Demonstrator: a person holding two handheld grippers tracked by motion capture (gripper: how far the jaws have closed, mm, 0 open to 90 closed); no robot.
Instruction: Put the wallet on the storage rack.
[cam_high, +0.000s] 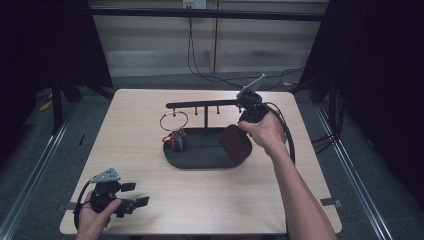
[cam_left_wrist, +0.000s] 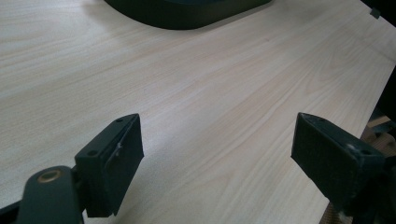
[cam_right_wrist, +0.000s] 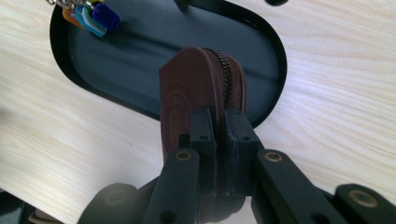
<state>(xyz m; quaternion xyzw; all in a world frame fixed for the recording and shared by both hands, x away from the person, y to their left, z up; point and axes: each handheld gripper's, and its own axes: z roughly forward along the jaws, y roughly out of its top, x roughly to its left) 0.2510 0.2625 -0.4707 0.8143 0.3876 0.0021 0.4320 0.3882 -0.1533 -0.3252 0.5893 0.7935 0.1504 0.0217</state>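
Note:
My right gripper is shut on a brown zippered pouch, held above the right end of a black oval tray. From above, the pouch hangs at the tray's right end, under the right gripper. A bunch of keys with coloured tags hangs from a large ring on the black stand's crossbar; the tags rest at the tray's left end. My left gripper sits open near the table's front left corner, its jaws wide apart over bare wood.
The light wooden table has its front edge just beside the left hand. Metal rails and grey floor run along both sides. Cables trail on the floor behind the table. The stand's post rises from the tray's back.

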